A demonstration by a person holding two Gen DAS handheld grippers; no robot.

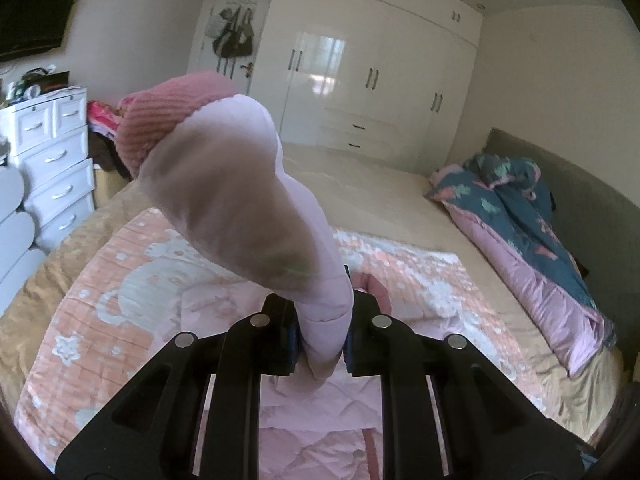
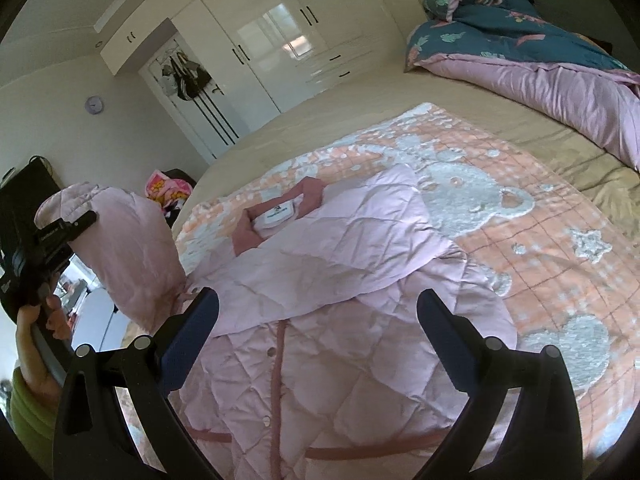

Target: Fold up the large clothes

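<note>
Spread over a bed (image 2: 320,120), a peach blanket (image 2: 540,264) carries the pink quilted jacket (image 2: 340,360), one sleeve already folded across its chest. Clamped on the other sleeve (image 1: 256,200), the left gripper (image 1: 320,350) lifts it, probably to fold it inward too. Fingers apart, the right gripper (image 2: 318,328) hovers above the jacket's front. That raised sleeve hides much beyond; a crumpled duvet (image 2: 520,56) lies farther off.
</note>
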